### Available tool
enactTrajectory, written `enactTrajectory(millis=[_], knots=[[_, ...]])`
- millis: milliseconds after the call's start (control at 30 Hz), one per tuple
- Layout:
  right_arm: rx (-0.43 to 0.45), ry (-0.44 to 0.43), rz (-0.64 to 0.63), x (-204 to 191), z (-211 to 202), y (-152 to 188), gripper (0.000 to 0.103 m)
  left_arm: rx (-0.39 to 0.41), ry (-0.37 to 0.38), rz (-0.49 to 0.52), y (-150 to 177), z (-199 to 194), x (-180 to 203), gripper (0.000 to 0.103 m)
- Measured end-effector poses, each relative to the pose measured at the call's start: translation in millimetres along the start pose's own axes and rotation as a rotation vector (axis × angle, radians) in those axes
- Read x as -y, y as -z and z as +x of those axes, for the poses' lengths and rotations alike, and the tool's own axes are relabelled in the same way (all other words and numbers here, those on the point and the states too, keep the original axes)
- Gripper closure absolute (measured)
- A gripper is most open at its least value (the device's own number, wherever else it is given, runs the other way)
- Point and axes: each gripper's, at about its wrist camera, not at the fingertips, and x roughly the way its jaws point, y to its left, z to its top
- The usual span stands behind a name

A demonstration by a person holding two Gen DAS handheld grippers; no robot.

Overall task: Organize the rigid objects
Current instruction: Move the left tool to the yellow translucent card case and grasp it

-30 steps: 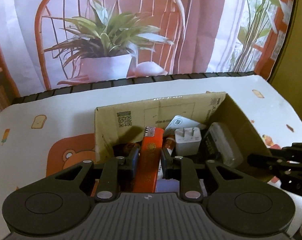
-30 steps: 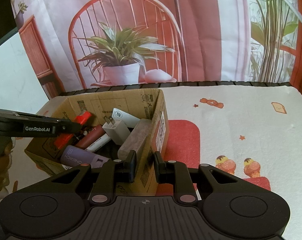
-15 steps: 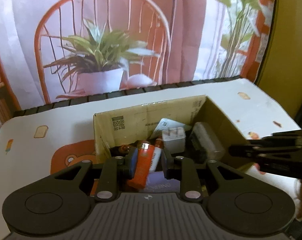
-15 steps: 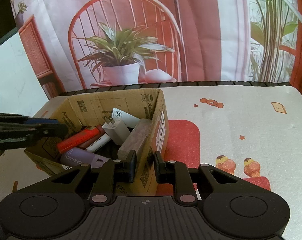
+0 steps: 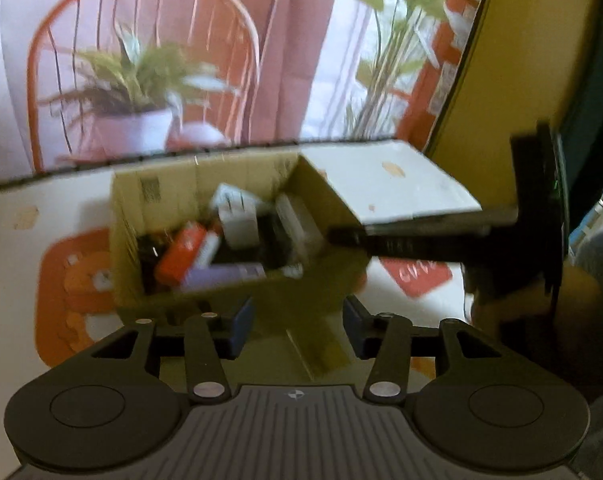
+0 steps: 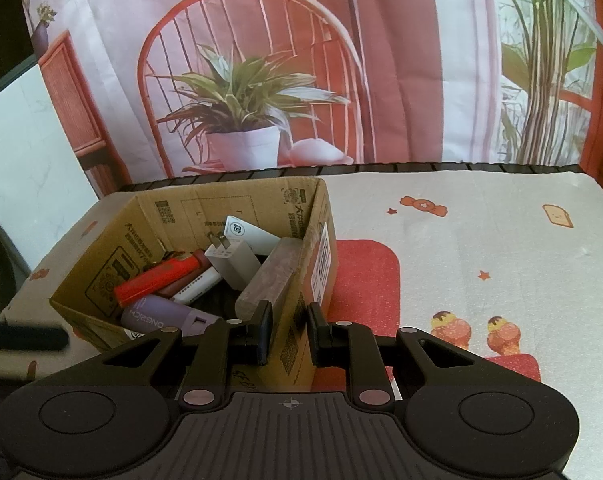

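left gripper (image 5: pixel 297 326): fingers just opening, empty | right gripper (image 6: pixel 288 330): fingers pinching cardboard box (image 6: pixel 301 312) wall

Staged home set, printed backdrop (image 6: pixel 341 60), cartoon tablecloth (image 6: pixel 481 240) on table

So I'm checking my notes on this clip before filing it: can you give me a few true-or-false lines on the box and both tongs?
1. The red lighter lies inside the brown cardboard box. True.
2. The left tongs grip the lighter. False: they are open and empty, their jaws having just been opening.
3. The right tongs clamp the box's right wall. True.
4. The white plug charger sits on the patterned tablecloth. False: it is in the box.
5. The box is empty. False: a purple cylinder lies in it too.
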Motion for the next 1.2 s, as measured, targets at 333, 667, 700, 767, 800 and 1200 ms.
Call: enactTrajectory(millis=[333,667,700,767,800,1200], knots=[[-0.001,-0.006,-0.001,0.4,-0.2,0.2,0.084,-0.171,0.017,-0.043,17.4,72.5,11.0,0.05],[-0.001,-0.016,0.002,1.8,0.1,0.5,0.083,-0.182,-0.089,0.034,25.6,98.7,35.8,0.041],[-0.001,-0.017,0.002,2.2,0.0,0.7,0.083,-0.176,-0.107,0.034,25.7,100.5,36.2,0.041],[-0.001,-0.02,0.004,2.6,0.4,0.9,0.083,-0.169,-0.124,0.027,25.4,103.0,36.6,0.041],[-0.001,-0.019,0.004,3.1,0.1,0.7,0.083,-0.17,-0.128,0.026,24.4,105.9,38.7,0.041],[-0.001,-0.019,0.005,3.2,0.5,1.0,0.083,-0.147,-0.149,0.069,28.1,124.3,54.4,0.049]])
